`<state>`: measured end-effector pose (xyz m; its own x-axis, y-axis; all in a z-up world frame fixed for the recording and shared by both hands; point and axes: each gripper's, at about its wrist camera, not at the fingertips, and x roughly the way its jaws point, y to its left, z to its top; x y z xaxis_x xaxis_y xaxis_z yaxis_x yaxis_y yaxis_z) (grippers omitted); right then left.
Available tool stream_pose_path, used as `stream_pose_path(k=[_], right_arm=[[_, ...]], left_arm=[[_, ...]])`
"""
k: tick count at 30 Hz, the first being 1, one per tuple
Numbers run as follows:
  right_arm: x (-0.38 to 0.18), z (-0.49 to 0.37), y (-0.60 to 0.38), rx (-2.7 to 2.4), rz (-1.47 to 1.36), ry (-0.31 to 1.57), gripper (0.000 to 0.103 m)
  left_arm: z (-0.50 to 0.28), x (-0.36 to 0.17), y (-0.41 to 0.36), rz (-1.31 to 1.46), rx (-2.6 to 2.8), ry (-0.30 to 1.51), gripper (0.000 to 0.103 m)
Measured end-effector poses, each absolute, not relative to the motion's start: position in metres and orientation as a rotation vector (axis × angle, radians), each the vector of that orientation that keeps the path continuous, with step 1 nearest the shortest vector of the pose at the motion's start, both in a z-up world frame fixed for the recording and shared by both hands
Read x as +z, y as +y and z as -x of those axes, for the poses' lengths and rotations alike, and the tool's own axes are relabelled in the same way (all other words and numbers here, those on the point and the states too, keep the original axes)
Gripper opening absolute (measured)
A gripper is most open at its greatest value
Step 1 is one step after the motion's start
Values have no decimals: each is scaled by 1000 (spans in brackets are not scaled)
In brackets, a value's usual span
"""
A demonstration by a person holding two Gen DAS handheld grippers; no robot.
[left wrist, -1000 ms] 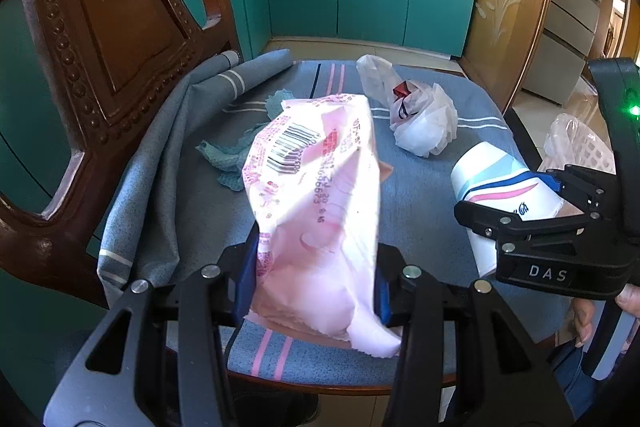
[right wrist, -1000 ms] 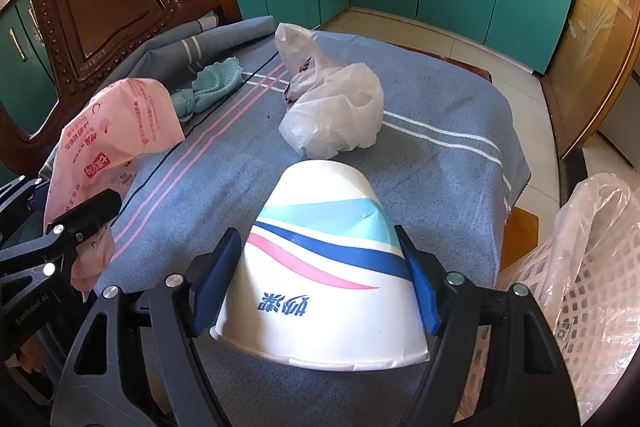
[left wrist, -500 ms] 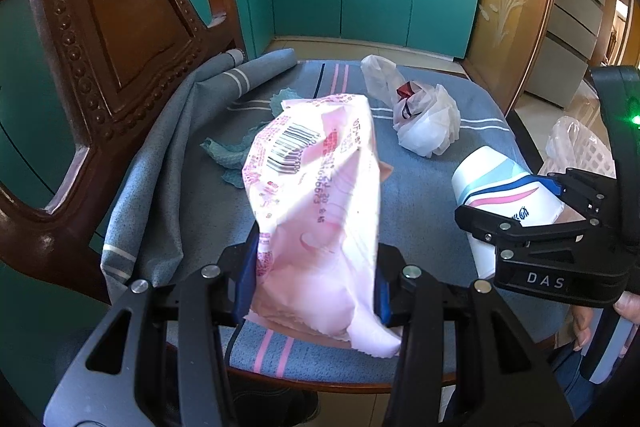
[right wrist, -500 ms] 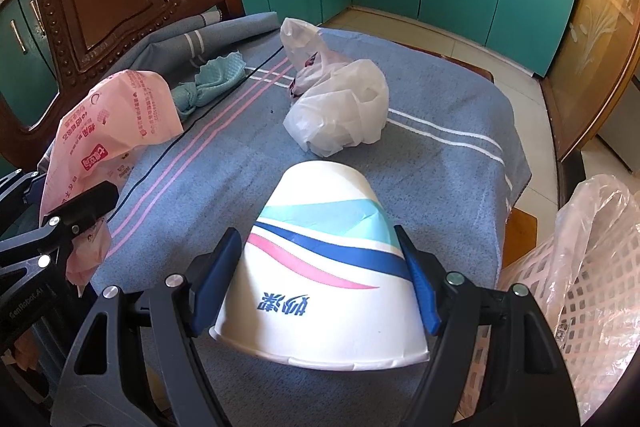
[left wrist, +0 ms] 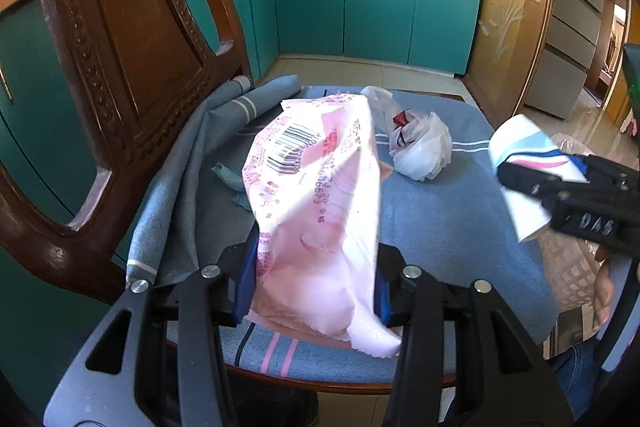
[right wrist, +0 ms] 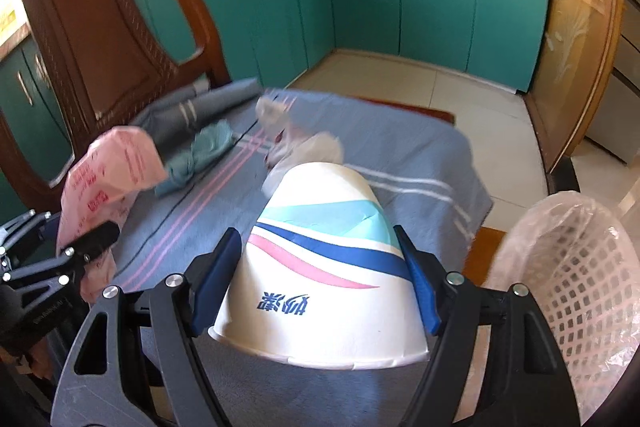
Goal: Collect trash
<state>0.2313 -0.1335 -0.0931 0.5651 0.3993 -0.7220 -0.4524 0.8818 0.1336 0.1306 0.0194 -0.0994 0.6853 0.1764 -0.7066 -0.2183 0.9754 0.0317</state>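
My left gripper [left wrist: 312, 287] is shut on a pink plastic wrapper [left wrist: 320, 195] with a barcode, held above the chair seat; the wrapper also shows in the right wrist view [right wrist: 108, 179]. My right gripper [right wrist: 316, 283] is shut on a white paper cup [right wrist: 324, 267] with blue and pink stripes, held upside down above the seat's right side, next to the bin; the cup also shows in the left wrist view [left wrist: 520, 163]. A crumpled white plastic bag [left wrist: 420, 147] lies on the blue cloth [left wrist: 440, 219]. A small teal rag [right wrist: 204, 155] lies beside the wrapper.
A pale pink mesh bin [right wrist: 572, 275] lined with a clear bag stands on the floor right of the chair. The carved wooden chair back [left wrist: 120, 67] rises at the left. Teal kitchen cabinets [left wrist: 372, 7] line the far wall across a tiled floor.
Both grippers have lifted, each keeping its hold. The right gripper with the cup has risen and tilted up; the bin shows larger beside it.
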Motion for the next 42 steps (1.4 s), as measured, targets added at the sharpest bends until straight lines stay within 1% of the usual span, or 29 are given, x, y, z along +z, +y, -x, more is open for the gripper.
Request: stream_pose_path(k=[7,14,25,30,33,38,40,42], right_arm=[[-81,-232,-165,451,5,804,74],[-71,-230,-221,340,-84,765,74],[-86,-230,-321,105,-317,816,74],[-98,-224,-328,17,-262,865,74],[-107,-225,-325,-8,-199,914,74],[-125,-229,-325,-29,-169,1002,75],[-125,-227,-330,-45,-191,998,76],[-122,-225,-339,-69,-235,975,83]], left_arm=[[-129,-95,10,43,197,781,47],[-137,-98,-7,25,142,789,47],[-138,-102,-27,5,91,799,47],[-141,-97,-36,7,60,793,47],[-147,-93,-53,5,9,786,47],[-159,-88,-86,-1,-85,778,47],[-165,-86,-101,-4,-128,775,47],[-172,-86,-118,-10,-174,776,47]])
